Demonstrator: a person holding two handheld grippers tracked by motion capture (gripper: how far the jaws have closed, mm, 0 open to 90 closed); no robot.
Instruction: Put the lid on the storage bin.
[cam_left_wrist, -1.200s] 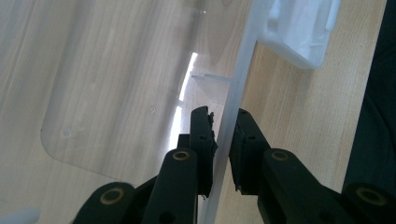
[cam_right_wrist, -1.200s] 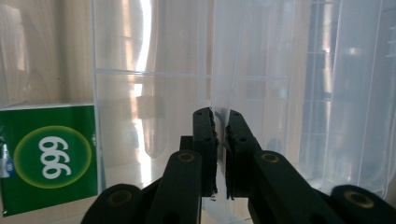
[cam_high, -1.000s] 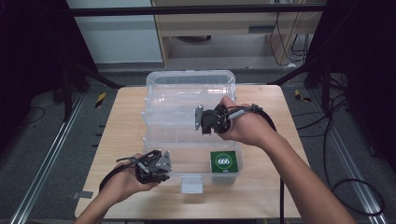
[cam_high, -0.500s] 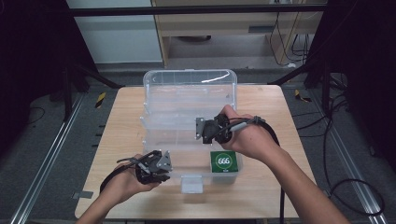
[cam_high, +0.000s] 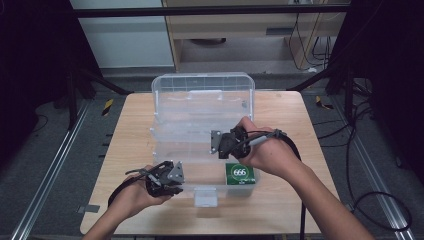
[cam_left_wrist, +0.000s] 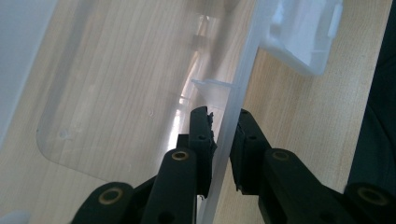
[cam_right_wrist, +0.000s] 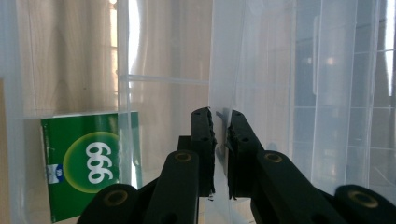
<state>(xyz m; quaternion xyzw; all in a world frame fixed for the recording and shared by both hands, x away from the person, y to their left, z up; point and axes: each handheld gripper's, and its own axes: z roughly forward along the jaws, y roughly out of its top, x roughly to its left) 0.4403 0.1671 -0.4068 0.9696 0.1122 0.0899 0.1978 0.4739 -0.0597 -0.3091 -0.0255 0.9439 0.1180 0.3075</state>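
Note:
A clear plastic storage box (cam_high: 161, 159) stands on the wooden table (cam_high: 125, 125), its clear lid (cam_high: 200, 95) raised behind it. A green carton (cam_high: 240, 174) printed with white digits sits inside at the front right, and the same green carton (cam_right_wrist: 88, 163) shows through the plastic. My left gripper (cam_high: 175, 176) is at the box's front left corner. Its jaws in the left gripper view (cam_left_wrist: 224, 126) are shut on the thin clear wall (cam_left_wrist: 243, 74). My right gripper (cam_high: 216, 142) is over the box's middle. It (cam_right_wrist: 222, 126) is shut on a clear panel edge, apparently the lid.
A white latch (cam_high: 206, 196) juts from the box's front, and the same latch (cam_left_wrist: 299, 32) shows past my left jaws. Cables trail from both grippers. Bare table lies left and right of the box. Black frame posts and floor cables surround the table.
My right hand has come toward the table's front and slightly down, bringing the clear panel it grips along. The left hand and the green carton have stayed put.

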